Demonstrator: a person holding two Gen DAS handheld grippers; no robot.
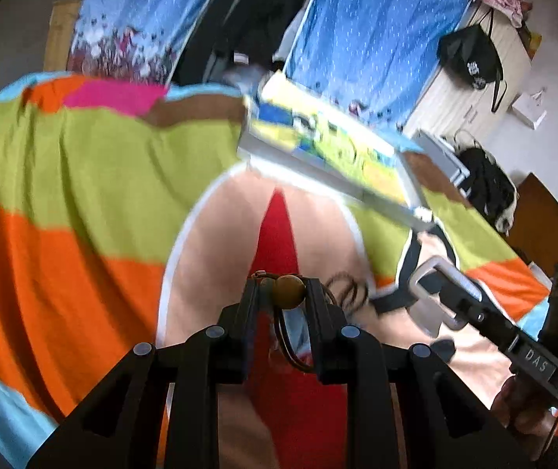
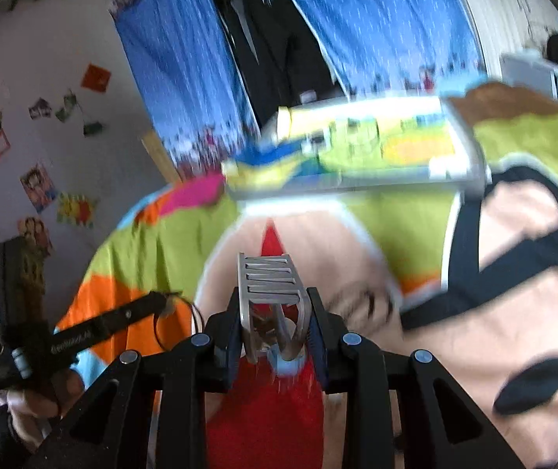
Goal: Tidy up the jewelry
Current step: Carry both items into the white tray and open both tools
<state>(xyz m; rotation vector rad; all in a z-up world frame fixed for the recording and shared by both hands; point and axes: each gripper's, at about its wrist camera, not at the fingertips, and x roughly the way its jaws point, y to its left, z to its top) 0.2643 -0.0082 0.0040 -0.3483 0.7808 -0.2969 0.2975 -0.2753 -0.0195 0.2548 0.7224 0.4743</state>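
Two grippers work above a bright patchwork bedspread (image 1: 83, 179): the left gripper (image 1: 282, 293) pinches a brown wooden-bead cord bracelet (image 1: 287, 292), while the right gripper (image 2: 273, 305) clamps a slotted silver metal rack (image 2: 269, 279), apparently ready to receive it.

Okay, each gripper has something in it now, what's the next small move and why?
Probably bring the left gripper with its beaded cord bracelet toward the slotted metal rack clamped in the right gripper; both are held apart above the bedspread.
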